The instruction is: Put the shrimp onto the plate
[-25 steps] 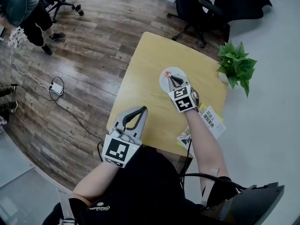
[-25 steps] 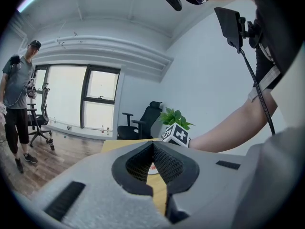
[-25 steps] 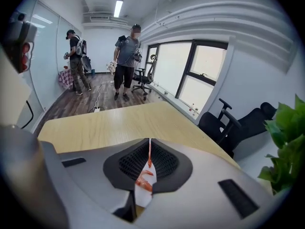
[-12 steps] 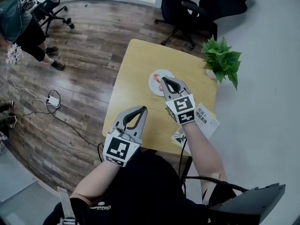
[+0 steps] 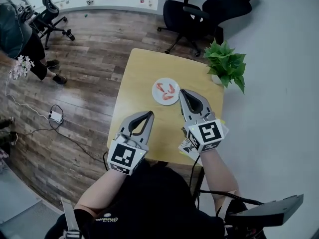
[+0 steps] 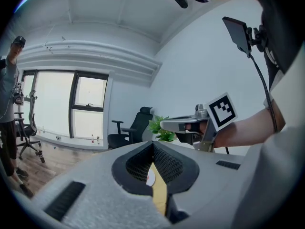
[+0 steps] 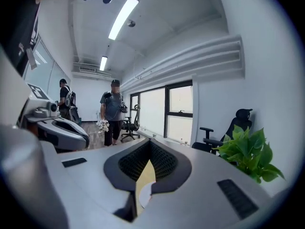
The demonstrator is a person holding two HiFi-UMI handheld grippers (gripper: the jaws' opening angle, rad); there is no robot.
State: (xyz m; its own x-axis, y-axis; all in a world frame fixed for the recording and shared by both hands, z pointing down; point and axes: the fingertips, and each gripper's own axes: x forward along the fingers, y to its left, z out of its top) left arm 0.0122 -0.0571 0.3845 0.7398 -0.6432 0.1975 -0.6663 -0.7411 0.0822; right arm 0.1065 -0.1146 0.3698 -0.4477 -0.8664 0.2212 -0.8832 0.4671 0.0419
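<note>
A white plate [image 5: 165, 85] lies on the wooden table [image 5: 142, 68] with two orange shrimp [image 5: 162, 88] on it, side by side. My right gripper [image 5: 181, 91] hovers just right of the plate, shut, with nothing between its jaws. My left gripper [image 5: 149, 114] hangs over the table's near left part, shut and empty too. In the left gripper view the tips [image 6: 153, 142] meet, and a sliver of the plate [image 6: 150, 178] shows beneath them. The right gripper view has its tips [image 7: 150, 141] together above the table, with the plate's edge [image 7: 144, 194] below.
A potted green plant [image 5: 226, 63] stands at the table's far right corner. Printed leaflets [image 5: 186, 149] lie at the near right edge under my right hand. Black office chairs [image 5: 187, 14] stand beyond the table. A person [image 5: 20, 34] stands at far left; cables [image 5: 54, 116] cross the floor.
My right gripper has drawn back from over the plate toward me and risen. Two shrimp now lie uncovered on the plate. The left gripper rose slightly.
</note>
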